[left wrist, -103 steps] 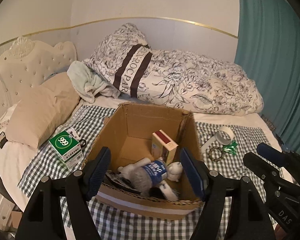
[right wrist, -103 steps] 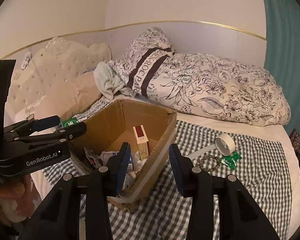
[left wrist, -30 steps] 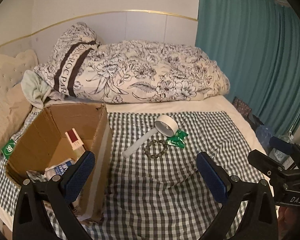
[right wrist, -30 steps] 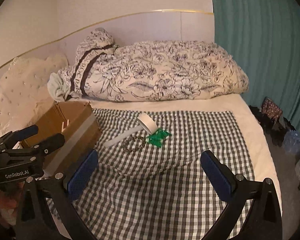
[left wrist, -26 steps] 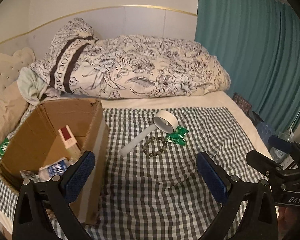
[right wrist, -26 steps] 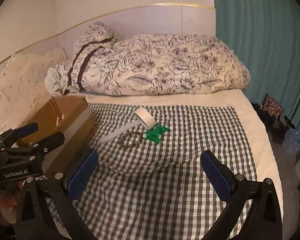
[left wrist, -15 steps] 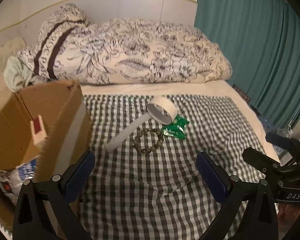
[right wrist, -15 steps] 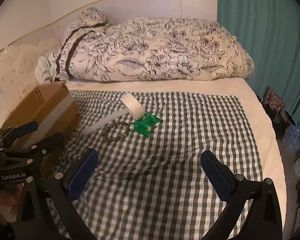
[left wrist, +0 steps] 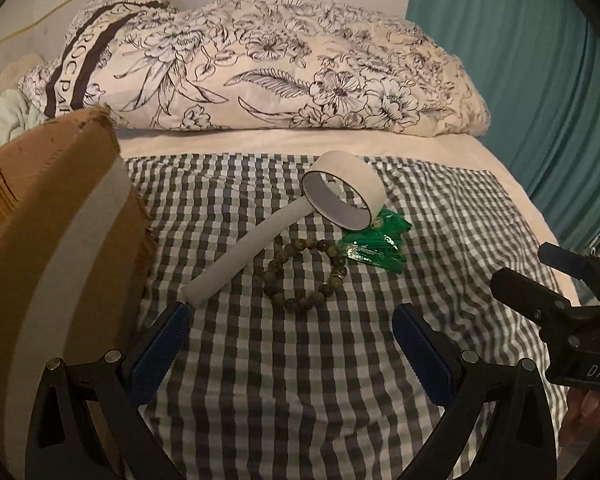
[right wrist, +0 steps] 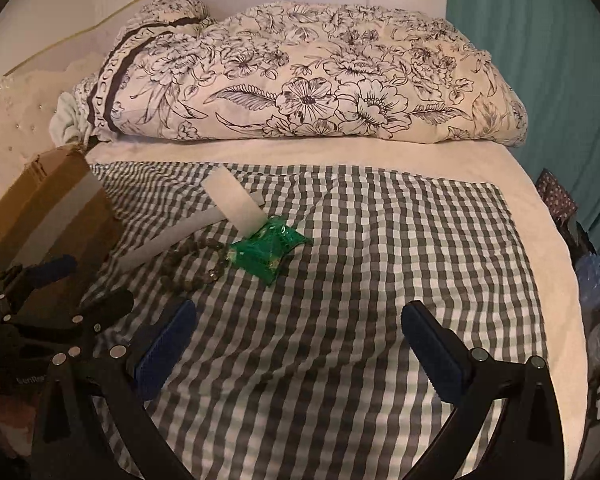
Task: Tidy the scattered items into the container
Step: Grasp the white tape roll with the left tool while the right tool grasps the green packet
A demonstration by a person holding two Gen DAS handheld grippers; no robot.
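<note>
Here both grippers, left gripper (left wrist: 288,344) and right gripper (right wrist: 300,344), hover with jaws wide open and empty over a light, floppy bead bracelet (left wrist: 306,272), best pinched across one side of its loop.

The cardboard box (left wrist: 56,240) runs off the left edge in both views, and its inside is hidden. The tape roll (left wrist: 342,188) covers one end of the green packet (left wrist: 374,246). In the right wrist view, the left tool (right wrist: 56,292) hides part of the bead bracelet (right wrist: 192,268).
</note>
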